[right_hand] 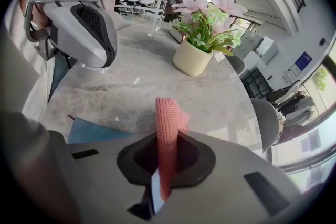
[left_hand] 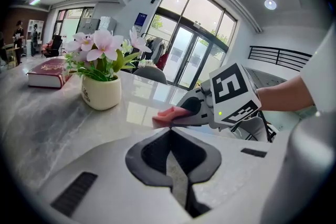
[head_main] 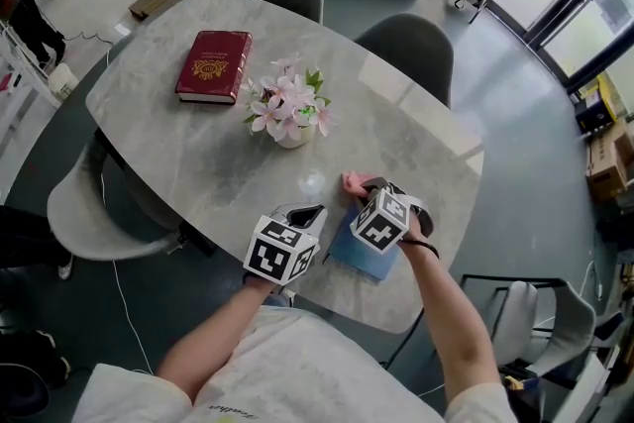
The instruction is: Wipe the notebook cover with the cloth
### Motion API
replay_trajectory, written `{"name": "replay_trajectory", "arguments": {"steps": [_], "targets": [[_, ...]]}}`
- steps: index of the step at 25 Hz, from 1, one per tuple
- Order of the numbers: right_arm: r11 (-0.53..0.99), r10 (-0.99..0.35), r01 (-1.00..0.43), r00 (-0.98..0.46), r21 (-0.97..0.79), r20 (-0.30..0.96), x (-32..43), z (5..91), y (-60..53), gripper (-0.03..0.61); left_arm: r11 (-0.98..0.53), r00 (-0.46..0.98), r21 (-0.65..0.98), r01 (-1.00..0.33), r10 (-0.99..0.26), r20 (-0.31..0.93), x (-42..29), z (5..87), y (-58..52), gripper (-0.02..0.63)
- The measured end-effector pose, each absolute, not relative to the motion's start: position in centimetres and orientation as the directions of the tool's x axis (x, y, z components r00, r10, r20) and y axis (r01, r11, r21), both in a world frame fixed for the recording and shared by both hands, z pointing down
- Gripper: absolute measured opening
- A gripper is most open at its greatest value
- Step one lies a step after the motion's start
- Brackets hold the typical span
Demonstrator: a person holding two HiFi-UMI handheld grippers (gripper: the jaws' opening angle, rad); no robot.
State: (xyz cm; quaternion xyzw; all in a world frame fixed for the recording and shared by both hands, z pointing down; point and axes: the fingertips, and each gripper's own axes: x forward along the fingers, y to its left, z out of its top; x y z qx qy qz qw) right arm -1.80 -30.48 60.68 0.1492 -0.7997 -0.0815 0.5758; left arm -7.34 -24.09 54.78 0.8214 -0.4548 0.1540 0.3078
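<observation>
Notebook [head_main: 359, 256] sits on the bench [head_main: 416, 144] at the near edge, flowerpot [head_main: 291, 136] at centre beyond it, book [head_main: 214, 65] far left behind that, chairs [head_main: 408, 50] along the far side.

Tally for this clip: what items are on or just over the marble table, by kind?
Red book: 1
Blue notebook: 1
Pink cloth: 1
Potted flowers: 1
Total: 4
</observation>
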Motion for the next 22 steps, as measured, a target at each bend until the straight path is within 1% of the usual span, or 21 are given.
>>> {"name": "replay_trajectory", "arguments": {"steps": [22], "targets": [[0.957,-0.288,-0.134,-0.336,0.258,0.897,-2.8,60.7,-24.1,0.014,-0.365,0.516,0.37,-0.854,-0.686,0.513,-7.6,53.8,-20.6,0.008]]}}
